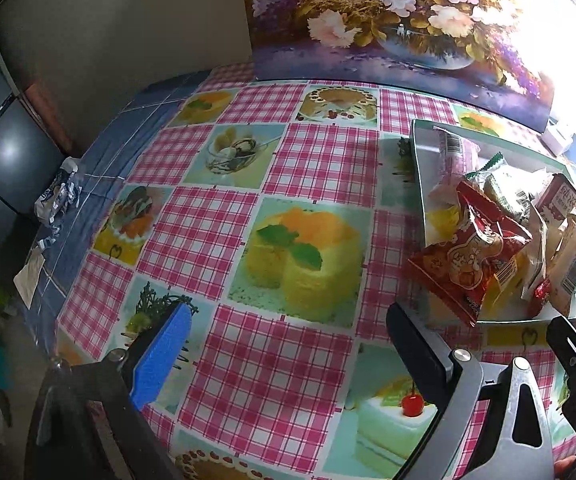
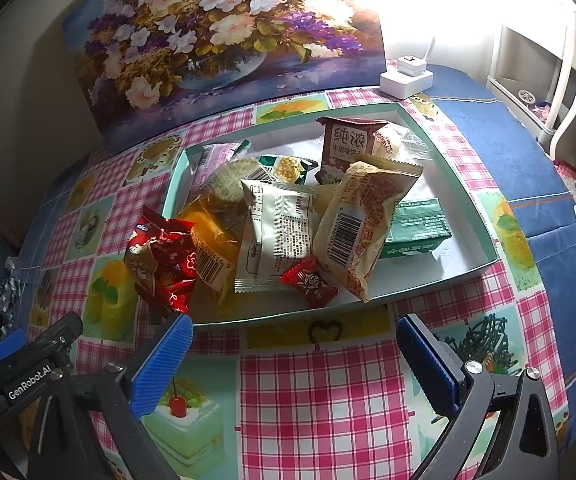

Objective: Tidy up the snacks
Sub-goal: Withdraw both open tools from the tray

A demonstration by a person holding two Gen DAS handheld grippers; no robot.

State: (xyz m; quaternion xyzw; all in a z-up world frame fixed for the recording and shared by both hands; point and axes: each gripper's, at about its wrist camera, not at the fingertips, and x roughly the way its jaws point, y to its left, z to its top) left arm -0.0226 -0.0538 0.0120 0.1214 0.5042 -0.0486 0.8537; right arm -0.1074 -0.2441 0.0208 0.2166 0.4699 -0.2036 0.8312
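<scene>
Beyond tablecloth (image 2: pixel 320 392), right-view-only white charger (image 2: pixel 407 76)

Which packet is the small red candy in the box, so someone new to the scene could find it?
Start at the shallow white box on the checked tablecloth, in front of the flower picture. Go to the box's near edge, at the foot of the upright white packet. The small red candy lies there, twist-wrapped with a cartoon face, far smaller than the big red bag hanging over the box's left corner.
</scene>
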